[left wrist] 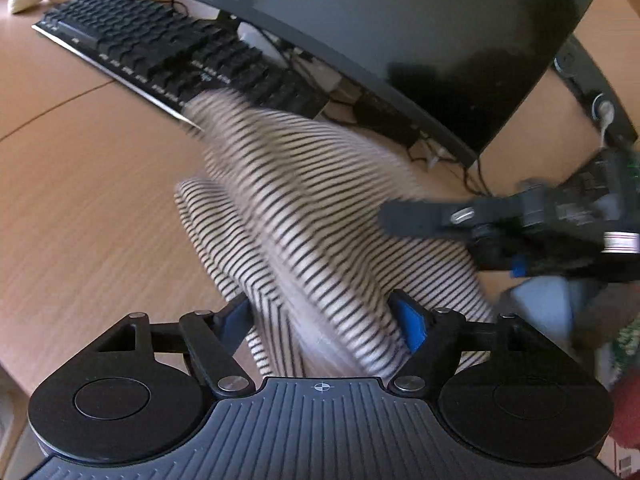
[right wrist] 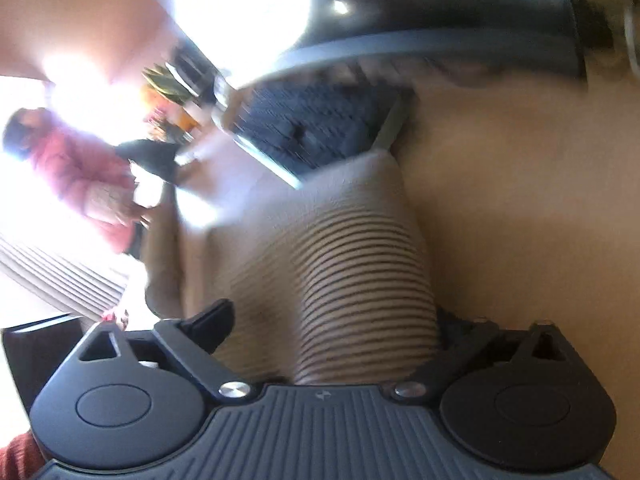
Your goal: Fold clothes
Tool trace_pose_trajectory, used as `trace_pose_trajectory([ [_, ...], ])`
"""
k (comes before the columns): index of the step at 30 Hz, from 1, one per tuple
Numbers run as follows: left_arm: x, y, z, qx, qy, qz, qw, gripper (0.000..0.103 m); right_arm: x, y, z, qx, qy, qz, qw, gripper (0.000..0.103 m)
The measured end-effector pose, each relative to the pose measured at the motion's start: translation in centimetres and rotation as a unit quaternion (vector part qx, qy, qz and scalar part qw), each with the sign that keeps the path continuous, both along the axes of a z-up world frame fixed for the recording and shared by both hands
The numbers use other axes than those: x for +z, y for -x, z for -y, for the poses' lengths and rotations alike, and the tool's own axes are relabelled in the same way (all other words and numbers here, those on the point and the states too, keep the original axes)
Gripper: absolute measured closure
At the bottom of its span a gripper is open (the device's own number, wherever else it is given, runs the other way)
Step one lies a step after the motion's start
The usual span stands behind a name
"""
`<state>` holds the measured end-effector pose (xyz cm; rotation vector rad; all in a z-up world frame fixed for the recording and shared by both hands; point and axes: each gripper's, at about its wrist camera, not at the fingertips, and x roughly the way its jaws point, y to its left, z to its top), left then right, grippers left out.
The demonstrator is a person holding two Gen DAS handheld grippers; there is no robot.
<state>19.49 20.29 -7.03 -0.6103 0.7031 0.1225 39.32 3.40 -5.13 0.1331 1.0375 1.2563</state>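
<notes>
Between left hand-held gripper (left wrist: 324, 322) fingers: striped garment (left wrist: 304, 216) (blurred), fingertips hidden.

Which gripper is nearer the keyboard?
Right, as far as the left wrist view shows. The right gripper reaches over the striped garment partway toward the keyboard; the left gripper sits at the garment's near end.

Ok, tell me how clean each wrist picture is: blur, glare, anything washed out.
Left wrist view: the striped garment is smeared by motion, while the keyboard and wooden desk stay fairly sharp; the monitor reads dark, without glare. Right wrist view: blurred nearly throughout, with strong window glare blowing out the upper left; only the garment's stripes near the camera stay legible.
</notes>
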Motion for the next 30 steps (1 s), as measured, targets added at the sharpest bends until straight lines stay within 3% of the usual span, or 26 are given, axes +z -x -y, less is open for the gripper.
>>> trace_pose_trajectory([
  [2, -0.3, -0.8, -0.4, -0.008, 0.011, 0.013, 0.9998, 0.025, 1.4, 0.4, -0.3, 0.007, 0.005, 0.051, 0.999, 0.008],
  [5, -0.7, -2.1, 0.0, -0.017, -0.009, 0.021, 0.9996, 0.024, -0.4, -0.4, -1.1, -0.023, 0.076, 0.100, 0.992, 0.010],
  [6, -0.7, -2.4, 0.2, -0.018, -0.019, 0.022, 0.9994, 0.024, -1.5, -0.8, -1.2, -0.043, 0.102, 0.104, 0.988, 0.010],
  [9, 0.4, -2.0, 0.2, -0.014, -0.031, 0.015, 0.9993, 0.024, -3.0, -1.2, 0.1, -0.078, 0.087, 0.070, 0.991, 0.006],
  [10, 1.3, -1.4, 0.3, -0.010, -0.041, 0.018, 0.9989, 0.024, -3.2, -0.7, 0.5, -0.086, 0.085, 0.080, 0.989, 0.003],
  [14, 6.0, -0.4, 0.6, -0.003, -0.092, 0.059, 0.9940, 0.026, -2.6, 2.0, -0.4, -0.087, 0.097, 0.191, 0.973, 0.001],
  [17, 7.9, -2.8, 0.5, -0.039, -0.103, 0.086, 0.9902, 0.024, -1.7, 3.2, -1.6, -0.061, 0.109, 0.287, 0.950, 0.001],
  [19, 7.2, -5.1, -0.2, -0.055, -0.092, 0.072, 0.9917, 0.025, -1.0, 3.6, -1.5, -0.051, 0.115, 0.327, 0.937, 0.000],
  [21, 5.0, -7.0, -1.6, -0.041, -0.074, 0.027, 0.9960, 0.034, -0.1, 4.3, -0.9, -0.058, 0.114, 0.342, 0.931, 0.000],
  [25, 2.6, -7.3, -3.4, -0.021, -0.049, 0.026, 0.9983, 0.038, 1.4, 7.0, 1.3, -0.056, 0.061, 0.328, 0.941, 0.000],
  [30, 1.9, -7.8, -3.1, -0.012, -0.053, 0.026, 0.9982, 0.037, -2.1, 8.8, -0.1, -0.042, 0.093, 0.358, 0.928, 0.000],
])
